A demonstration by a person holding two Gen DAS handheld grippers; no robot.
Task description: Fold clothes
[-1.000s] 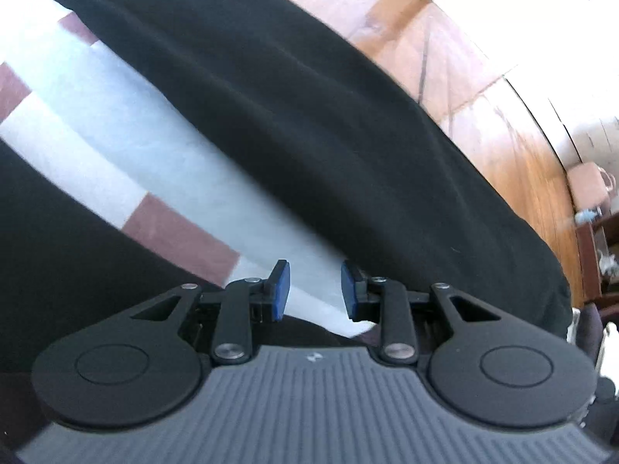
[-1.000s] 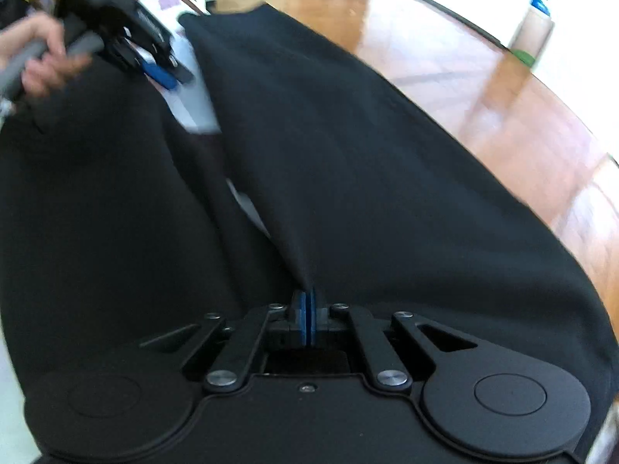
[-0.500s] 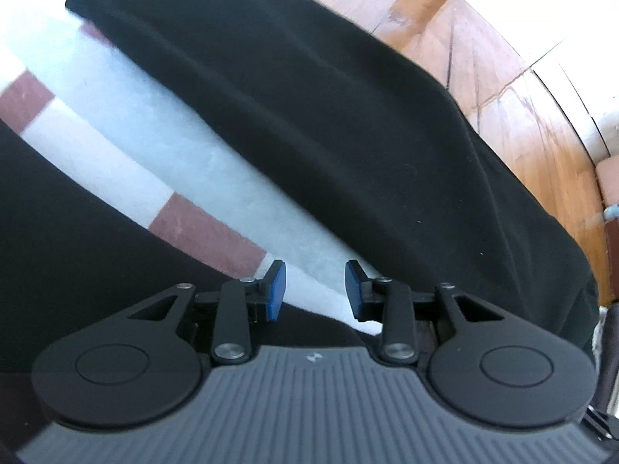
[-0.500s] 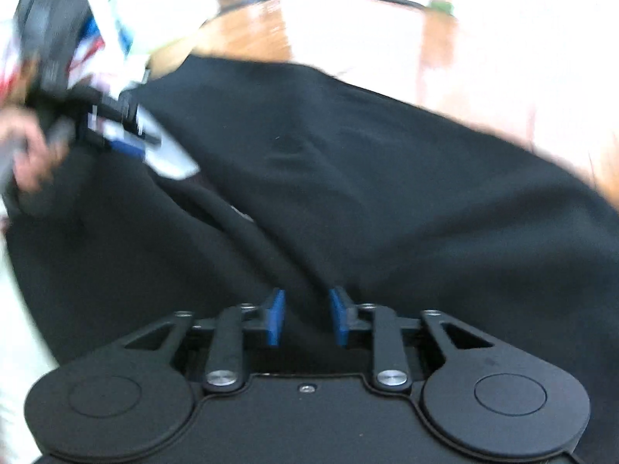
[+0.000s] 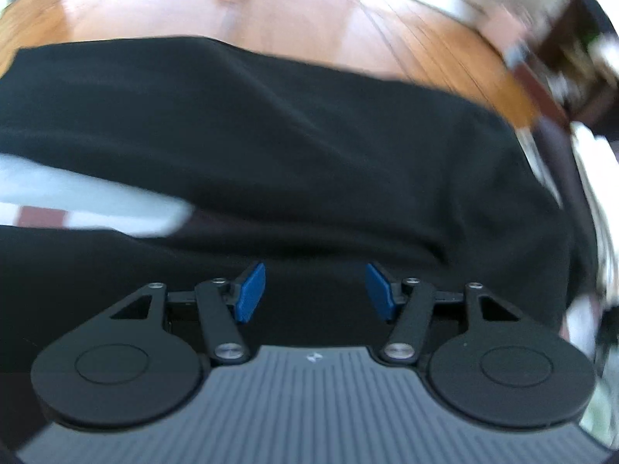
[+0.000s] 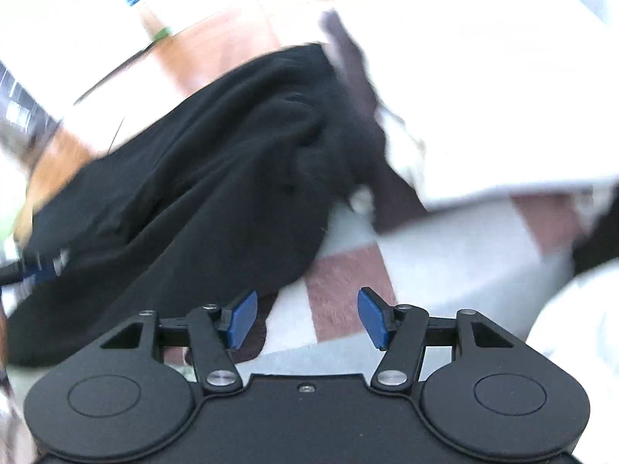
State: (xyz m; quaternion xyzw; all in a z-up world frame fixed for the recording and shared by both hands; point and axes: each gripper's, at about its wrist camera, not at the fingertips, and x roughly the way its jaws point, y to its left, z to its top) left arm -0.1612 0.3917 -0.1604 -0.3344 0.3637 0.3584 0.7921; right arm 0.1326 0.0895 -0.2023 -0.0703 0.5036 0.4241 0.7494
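In the left wrist view, the left hand-held gripper [image 5: 315,292] has its jaws opening, already fairly wide, and nothing is between the blue pads [image 5: 250,292]; only black cloth lies beneath them. The black garment [image 5: 271,135] fills the frame from 9 to 3 o'clock, its long axis running across, with a strip of the white and maroon checked cover [image 5: 96,201] showing at 9 o'clock and the wooden floor [image 5: 309,19] at 12 o'clock.

In the right wrist view, the right hand-held gripper [image 6: 307,319] is also opening and holds nothing; its pads stand over the checked cover [image 6: 445,255]. The garment [image 6: 201,178] lies at 10 to 11 o'clock from it, bunched, its long axis sloping from 8 to 1 o'clock. Its near edge passes just beside the left pad [image 6: 241,319]. Judging from this, the left hand-held gripper is nearer to the cloth for the next fold.
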